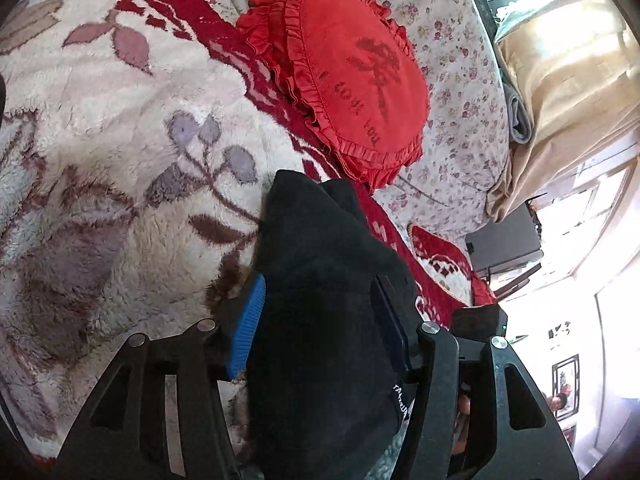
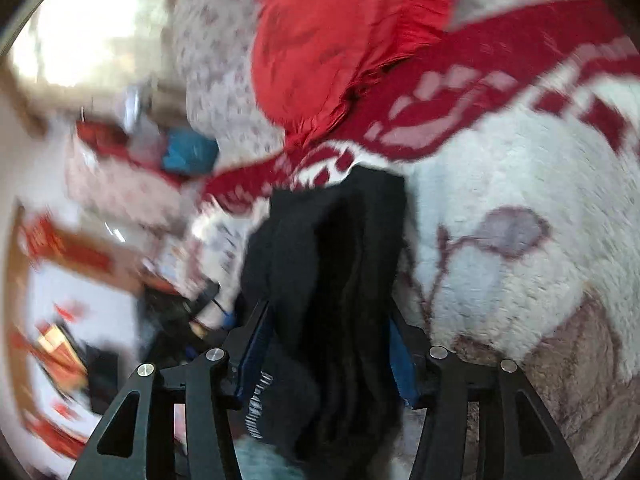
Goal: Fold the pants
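Observation:
The black pants (image 1: 320,280) are bunched between the blue pads of my left gripper (image 1: 320,320), which is shut on them above a fluffy floral blanket (image 1: 120,160). In the right wrist view, my right gripper (image 2: 328,352) is also shut on a thick wad of the black pants (image 2: 328,260), with a white-lettered waistband hanging at the lower left. The fabric hides most of both grippers' pads. The right view is blurred by motion.
A red frilled cushion (image 1: 352,80) lies on the bed beyond the pants, also in the right view (image 2: 332,40). A floral sheet (image 1: 460,100) and a beige curtain (image 1: 560,100) are at the right. Clutter and a blue item (image 2: 192,152) lie beside the bed.

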Demonstrator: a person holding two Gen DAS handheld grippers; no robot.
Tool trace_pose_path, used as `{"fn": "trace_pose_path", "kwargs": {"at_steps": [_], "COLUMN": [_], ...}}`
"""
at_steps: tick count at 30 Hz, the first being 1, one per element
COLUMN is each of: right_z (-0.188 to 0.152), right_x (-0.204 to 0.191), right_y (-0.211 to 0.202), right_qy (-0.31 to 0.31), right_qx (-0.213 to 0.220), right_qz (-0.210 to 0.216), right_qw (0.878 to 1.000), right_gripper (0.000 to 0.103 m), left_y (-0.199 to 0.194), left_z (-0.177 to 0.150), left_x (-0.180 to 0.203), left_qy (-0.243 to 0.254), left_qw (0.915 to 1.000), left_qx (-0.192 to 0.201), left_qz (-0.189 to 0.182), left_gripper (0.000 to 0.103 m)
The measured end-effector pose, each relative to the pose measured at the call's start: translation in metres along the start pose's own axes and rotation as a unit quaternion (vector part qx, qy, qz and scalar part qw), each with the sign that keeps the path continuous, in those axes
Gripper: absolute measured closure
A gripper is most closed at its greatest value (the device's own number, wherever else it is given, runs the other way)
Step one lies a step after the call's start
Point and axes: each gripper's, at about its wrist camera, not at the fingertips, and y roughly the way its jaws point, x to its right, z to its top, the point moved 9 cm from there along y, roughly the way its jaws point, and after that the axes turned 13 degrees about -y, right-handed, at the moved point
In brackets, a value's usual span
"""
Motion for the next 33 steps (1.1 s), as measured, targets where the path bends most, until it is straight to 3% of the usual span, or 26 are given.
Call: {"fn": "trace_pose_path", "kwargs": {"at_steps": [2, 5, 9, 10, 11, 12, 15, 20, 23, 25, 27, 29, 32, 33], "right_z": [-0.003, -0.002, -0.002, -0.002, -0.002, -0.002, 0.004, 0.035, 0.052, 0.05, 0.04, 0.04, 0.043, 0.043], "right_x": [-0.004, -0.001, 0.001, 0.002, 0.002, 0.002, -0.008, -0.012, 0.005, 0.031, 0.053, 0.057, 0.042, 0.032], "right_y": [0.005, 0.005, 0.005, 0.005, 0.003, 0.003, -0.006, -0.029, -0.04, -0.033, -0.03, -0.043, -0.07, -0.08], "right_qy": [-0.032, -0.018, -0.015, -0.015, -0.014, -0.015, -0.051, -0.08, -0.061, -0.021, 0.041, 0.066, 0.008, -0.023], "right_qx": [-0.008, -0.003, 0.001, 0.004, 0.007, 0.011, 0.021, 0.065, 0.083, 0.059, 0.047, 0.072, 0.102, 0.108], "right_qz": [-0.019, -0.01, -0.008, -0.009, -0.01, -0.012, -0.026, -0.042, -0.056, -0.075, -0.075, -0.072, -0.134, -0.155], "right_qw": [0.999, 1.0, 1.0, 1.0, 1.0, 1.0, 0.998, 0.994, 0.993, 0.995, 0.995, 0.993, 0.986, 0.982], "right_gripper": [0.05, 0.051, 0.053, 0.057, 0.06, 0.071, 0.082, 0.082, 0.078, 0.07, 0.07, 0.07, 0.069, 0.069], "left_y": [-0.003, -0.005, 0.005, 0.006, 0.007, 0.008, 0.007, 0.028, 0.053, 0.066, 0.059, 0.049, 0.027, 0.023], "left_z": [0.001, -0.001, -0.011, -0.012, -0.013, -0.015, -0.015, 0.003, 0.008, 0.008, 0.006, 0.003, -0.01, -0.016], "left_x": [-0.006, -0.014, -0.007, -0.005, -0.004, -0.003, 0.01, 0.049, 0.052, 0.039, 0.041, 0.043, 0.055, 0.06], "left_qy": [-0.01, -0.036, -0.016, -0.008, 0.0, 0.008, 0.031, 0.068, 0.09, 0.092, 0.089, 0.096, 0.136, 0.155], "left_qw": [0.9999, 0.9992, 0.9995, 0.9998, 0.9998, 0.9996, 0.9991, 0.9973, 0.994, 0.99, 0.9913, 0.9897, 0.9813, 0.9755], "left_qx": [-0.004, -0.012, -0.025, -0.019, -0.014, -0.016, -0.007, -0.009, -0.017, -0.018, -0.008, 0.006, 0.04, 0.052], "left_qz": [0.006, -0.013, -0.01, -0.001, 0.011, 0.022, 0.028, 0.024, 0.059, 0.105, 0.097, 0.106, 0.13, 0.147], "left_gripper": [0.043, 0.041, 0.041, 0.047, 0.06, 0.075, 0.081, 0.081, 0.079, 0.07, 0.07, 0.069, 0.067, 0.059]}}
